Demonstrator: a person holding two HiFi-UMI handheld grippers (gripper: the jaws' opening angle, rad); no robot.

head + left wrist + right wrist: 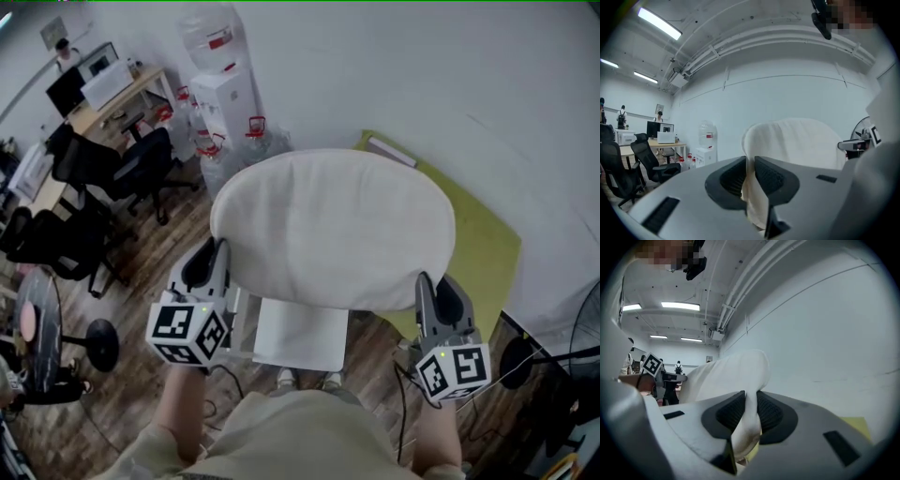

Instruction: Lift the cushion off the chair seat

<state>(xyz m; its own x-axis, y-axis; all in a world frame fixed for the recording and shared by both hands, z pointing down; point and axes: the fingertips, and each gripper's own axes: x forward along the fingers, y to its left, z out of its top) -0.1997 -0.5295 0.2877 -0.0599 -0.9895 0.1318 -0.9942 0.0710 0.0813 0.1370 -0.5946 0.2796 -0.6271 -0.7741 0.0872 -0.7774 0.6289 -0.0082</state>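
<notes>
One cushion (333, 225), flat, long axis crosswise

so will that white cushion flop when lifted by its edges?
The cushion: probably soft, its edge crumples between the left gripper's pads. Likely keeps shape: it spans to the right gripper without sagging. Seems light: two pinches carry it.

The cushion (333, 225) is above the chair seat (302, 335), between left gripper (218, 249) and right gripper (427, 284).

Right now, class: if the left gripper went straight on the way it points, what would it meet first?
The left gripper would meet the cushion it pinches; beyond that, probably the wall.
</notes>
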